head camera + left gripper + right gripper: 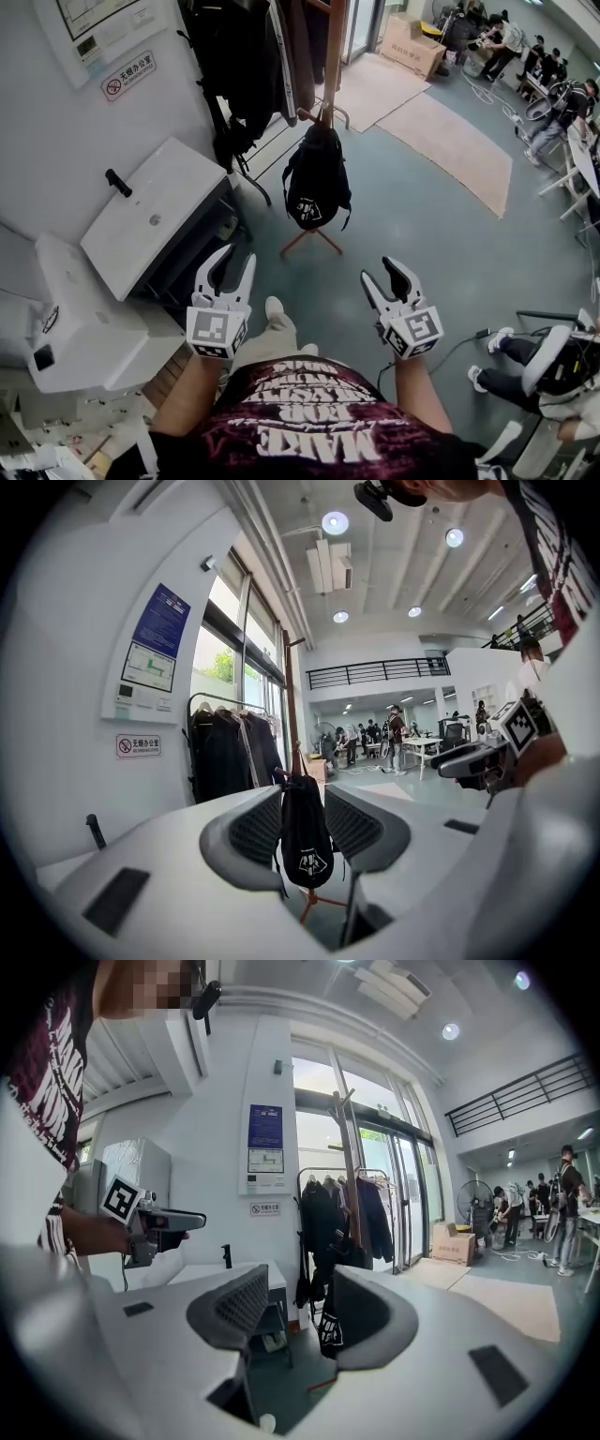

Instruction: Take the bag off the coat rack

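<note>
While the black bag (pixel 317 178) hangs on the coat rack (pixel 334 52), I hold my left tool (pixel 239 255) and right tool (pixel 379 269) short of it (both released, empty).

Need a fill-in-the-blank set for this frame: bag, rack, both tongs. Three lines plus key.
1. The bag hanging on the coat rack is ____ in colour.
2. The left tongs and the right tongs both have their jaws ____ and hold nothing.
3. The white sink stands on the person's ____ side.
Missing words: black; open; left.
</note>
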Tool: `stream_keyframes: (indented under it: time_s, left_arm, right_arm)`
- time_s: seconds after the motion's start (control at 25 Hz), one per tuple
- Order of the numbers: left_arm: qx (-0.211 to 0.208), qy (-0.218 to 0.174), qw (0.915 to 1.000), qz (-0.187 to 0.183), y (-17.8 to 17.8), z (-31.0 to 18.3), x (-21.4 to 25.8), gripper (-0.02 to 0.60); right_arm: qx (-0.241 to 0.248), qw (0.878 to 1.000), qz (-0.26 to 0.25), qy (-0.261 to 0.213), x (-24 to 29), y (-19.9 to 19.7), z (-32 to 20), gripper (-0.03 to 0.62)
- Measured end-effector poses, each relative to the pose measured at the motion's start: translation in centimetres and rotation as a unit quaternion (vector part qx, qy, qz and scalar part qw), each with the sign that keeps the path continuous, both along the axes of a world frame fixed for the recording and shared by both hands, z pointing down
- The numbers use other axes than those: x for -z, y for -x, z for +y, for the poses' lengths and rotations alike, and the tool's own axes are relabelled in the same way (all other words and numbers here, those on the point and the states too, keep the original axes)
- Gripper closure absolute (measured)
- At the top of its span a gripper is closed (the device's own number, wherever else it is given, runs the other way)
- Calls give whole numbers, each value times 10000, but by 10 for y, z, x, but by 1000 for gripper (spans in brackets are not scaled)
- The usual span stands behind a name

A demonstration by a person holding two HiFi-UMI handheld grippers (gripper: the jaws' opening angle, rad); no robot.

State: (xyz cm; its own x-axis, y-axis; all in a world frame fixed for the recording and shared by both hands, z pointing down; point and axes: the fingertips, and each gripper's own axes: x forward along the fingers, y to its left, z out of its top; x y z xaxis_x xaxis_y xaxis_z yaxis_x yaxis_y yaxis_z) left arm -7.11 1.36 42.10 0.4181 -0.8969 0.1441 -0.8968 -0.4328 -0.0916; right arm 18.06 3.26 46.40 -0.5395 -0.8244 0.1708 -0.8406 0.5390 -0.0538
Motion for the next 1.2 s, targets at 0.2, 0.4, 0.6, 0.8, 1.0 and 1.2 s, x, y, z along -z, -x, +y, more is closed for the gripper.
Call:
stream_keyframes:
  time_s: [0.2,0.4,0.6,0.8,1.0,1.2]
  left_arm:
    - [-132,-82,9998,82,-9,-16,0,449]
    - [-219,-57,9996,150,-9,-32,-3,449]
    - [-300,-116,9993,196,-11,-52,-1,449]
    - [-323,-143,9992,203,-5,-76,3,449]
    - [-368,-85,9991,183,1,-102,-1,449]
    - [-378,8,9992,161,5,-126,-8,449]
  right_arm:
    - [-79,10000,49,27,-6,-5,-12,381]
    - [-155,9999,58,-22,-1,-6,-21,381]
    - [-219,9997,94,-52,4,-8,-39,381]
    - [-174,9997,124,-83,11,4,-63,381]
    - [-158,9998,98,-61,10,12,-91,382]
    - [-112,9999,79,48,1,20,-117,384]
